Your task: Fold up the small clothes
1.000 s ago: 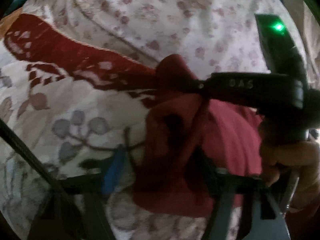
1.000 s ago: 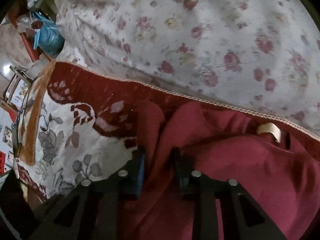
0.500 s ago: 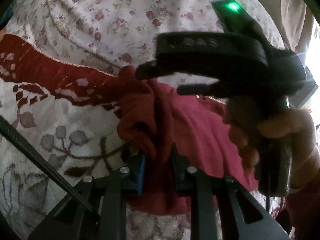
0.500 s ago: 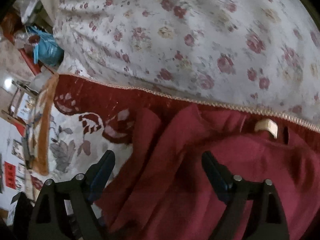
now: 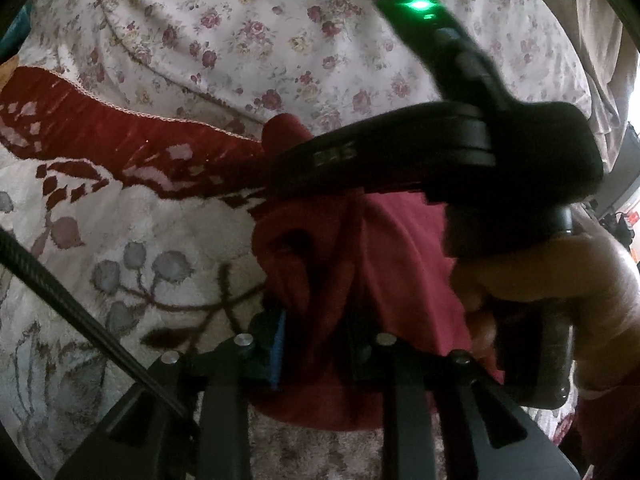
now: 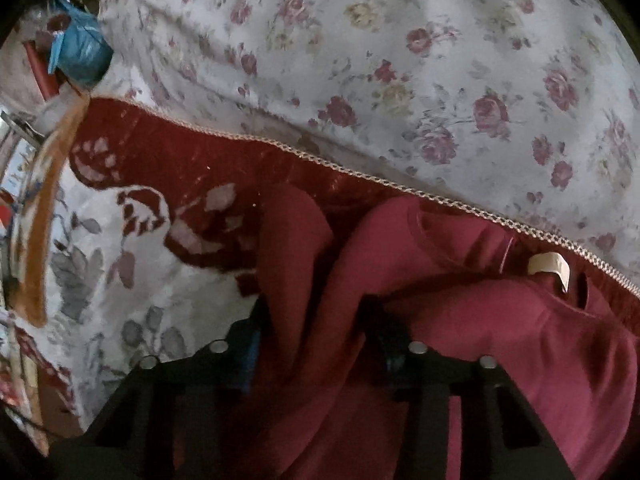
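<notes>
A small dark red garment (image 5: 400,256) lies bunched on a patterned blanket, with a beige neck label (image 6: 548,266) showing in the right wrist view. My left gripper (image 5: 316,340) is shut on a fold of the red garment near its left edge. My right gripper (image 6: 312,332) is shut on a raised fold of the same garment (image 6: 500,340). In the left wrist view the right gripper's black body (image 5: 460,152) and the hand holding it cross over the garment.
A cream blanket with grey leaves and a dark red border (image 6: 132,264) lies under the garment. A white sheet with red roses (image 6: 440,72) lies beyond it. A blue bag (image 6: 80,52) sits at the far left. A black cable (image 5: 80,316) crosses the left wrist view.
My right gripper was shut, opened wide half a second ago, and has shut again on a fold of the garment. My left gripper closed onto the garment's edge and still holds it.
</notes>
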A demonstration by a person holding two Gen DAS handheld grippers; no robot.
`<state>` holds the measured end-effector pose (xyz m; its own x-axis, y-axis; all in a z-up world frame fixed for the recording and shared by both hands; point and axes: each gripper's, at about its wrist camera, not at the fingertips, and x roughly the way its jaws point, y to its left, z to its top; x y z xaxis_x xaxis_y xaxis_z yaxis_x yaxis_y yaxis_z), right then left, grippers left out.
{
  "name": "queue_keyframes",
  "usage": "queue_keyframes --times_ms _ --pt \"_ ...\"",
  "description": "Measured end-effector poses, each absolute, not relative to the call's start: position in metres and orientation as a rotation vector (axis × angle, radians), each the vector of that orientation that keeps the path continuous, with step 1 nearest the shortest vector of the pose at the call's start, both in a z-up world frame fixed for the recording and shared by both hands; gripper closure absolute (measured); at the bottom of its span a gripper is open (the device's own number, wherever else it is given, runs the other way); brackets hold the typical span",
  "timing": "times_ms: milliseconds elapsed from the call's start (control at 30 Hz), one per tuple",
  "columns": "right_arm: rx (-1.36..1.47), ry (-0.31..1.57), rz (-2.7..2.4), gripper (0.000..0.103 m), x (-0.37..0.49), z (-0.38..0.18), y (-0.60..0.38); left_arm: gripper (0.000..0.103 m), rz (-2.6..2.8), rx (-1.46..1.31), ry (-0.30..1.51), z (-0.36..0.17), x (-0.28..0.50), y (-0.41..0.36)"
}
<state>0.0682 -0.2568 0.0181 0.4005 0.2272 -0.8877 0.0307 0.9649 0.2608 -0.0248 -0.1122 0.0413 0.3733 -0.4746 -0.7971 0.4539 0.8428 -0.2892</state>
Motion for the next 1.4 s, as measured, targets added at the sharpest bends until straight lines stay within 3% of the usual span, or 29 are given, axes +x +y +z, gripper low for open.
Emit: queue_keyframes --times_ms 100,167,233,333,400,433,467,533,1400 --pt "0.268 1.135 0.128 0.055 0.063 0.019 -0.261 0.061 -0.569 -0.025 1.039 0.039 -0.023 -0.110" --pt "0.284 1.131 0.126 0.055 0.061 0.018 -0.264 0.039 -0.549 -0.036 1.046 0.038 -0.021 -0.108" --pt "0.309 1.126 0.127 0.055 0.060 0.017 -0.265 0.030 -0.533 -0.043 1.051 0.035 -0.021 -0.107" --pt "0.331 1.123 0.136 0.057 0.060 0.015 -0.267 0.028 -0.525 -0.024 1.088 0.027 -0.022 -0.110" --pt "0.339 1.119 0.146 0.061 0.057 0.016 -0.269 0.037 -0.535 0.006 1.078 0.028 -0.025 -0.113" --pt "0.341 1.115 0.150 0.065 0.056 0.017 -0.270 0.061 -0.519 0.012 1.083 0.030 -0.028 -0.115" --pt "0.347 1.111 0.156 0.071 0.054 0.019 -0.271 0.079 -0.554 -0.006 1.095 0.032 -0.030 -0.116" --pt "0.369 1.096 0.171 0.072 0.050 0.024 -0.275 0.082 -0.566 -0.028 1.083 0.039 -0.036 -0.116" --pt "0.387 1.059 0.163 0.074 0.030 0.045 -0.285 0.084 -0.566 -0.006 1.048 0.051 -0.049 -0.124"
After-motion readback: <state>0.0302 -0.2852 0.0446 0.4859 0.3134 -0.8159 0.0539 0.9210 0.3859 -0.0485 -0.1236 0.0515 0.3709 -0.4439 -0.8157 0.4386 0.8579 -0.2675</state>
